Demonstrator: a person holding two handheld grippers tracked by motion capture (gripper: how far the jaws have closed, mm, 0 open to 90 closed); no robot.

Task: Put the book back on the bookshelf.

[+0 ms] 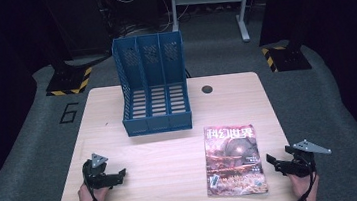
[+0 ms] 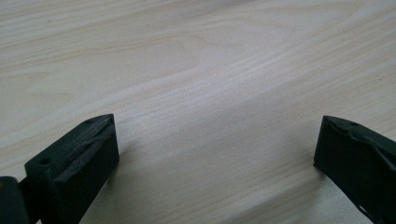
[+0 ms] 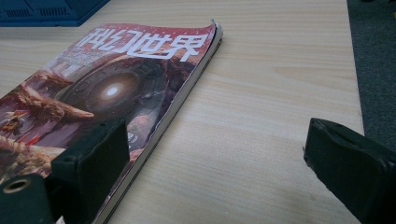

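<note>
A magazine [image 1: 234, 159] with a reddish cover and white characters lies flat at the table's front right; in the right gripper view the magazine [image 3: 116, 84] reaches under the left jaw. A blue three-slot file holder [image 1: 152, 85] stands at the back centre. My right gripper [image 1: 273, 163] rests open just right of the magazine, nothing between its jaws [image 3: 215, 154]. My left gripper [image 1: 119, 176] sits open at the front left, with bare wood between its jaws [image 2: 217, 144].
The light wooden table [image 1: 171, 146] has a round cable hole [image 1: 207, 89] at the back right. Grey floor surrounds it, with yellow-and-black striped bases [image 1: 69, 82] at the back. A metal stand [image 1: 236, 4] is behind the table.
</note>
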